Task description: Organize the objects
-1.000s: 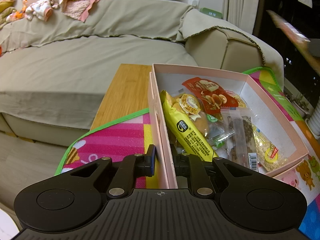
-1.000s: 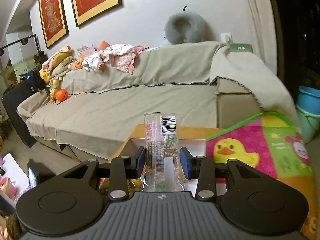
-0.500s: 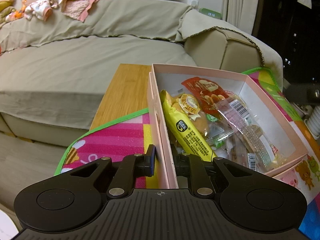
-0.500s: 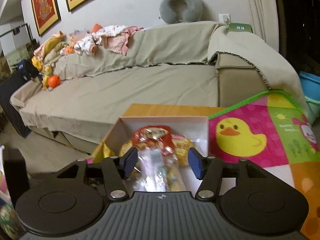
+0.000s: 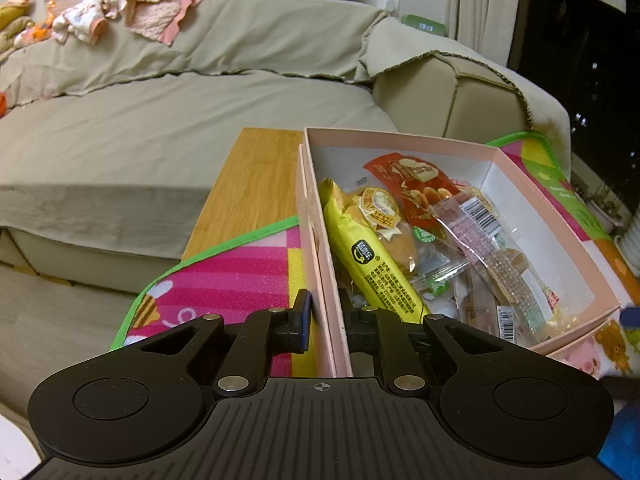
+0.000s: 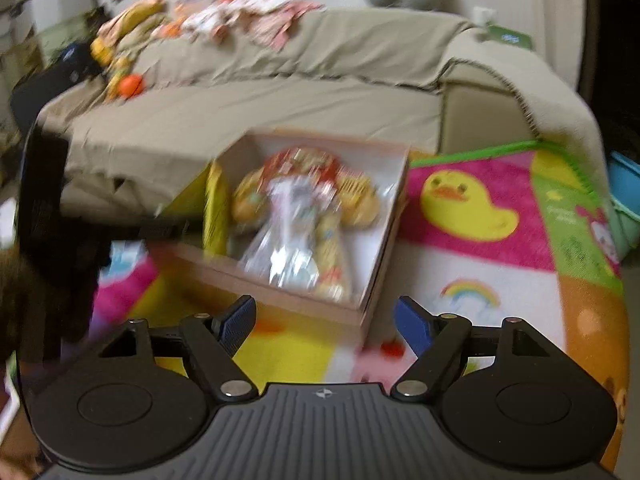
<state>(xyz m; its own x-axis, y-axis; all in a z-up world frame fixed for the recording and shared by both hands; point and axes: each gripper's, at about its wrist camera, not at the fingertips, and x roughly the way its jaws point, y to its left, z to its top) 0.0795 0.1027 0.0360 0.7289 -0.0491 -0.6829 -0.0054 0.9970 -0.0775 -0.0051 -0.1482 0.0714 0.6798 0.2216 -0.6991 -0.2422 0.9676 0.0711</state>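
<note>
Left wrist showed our left gripper [image 5: 324, 322] pinching the pink box [image 5: 520, 184] wall, snacks [image 5: 372, 256] inside; our right gripper [image 6: 324, 318] hung spread, empty; we judged packing mostly done.

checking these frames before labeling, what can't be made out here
- Right wrist view: motion blur smears the snack packets in the pink box; no print readable.
- Left wrist view: the left gripper body covers the box's near corner.
- Left wrist view: lower packets lie buried under the clear packet and yellow packet.
</note>
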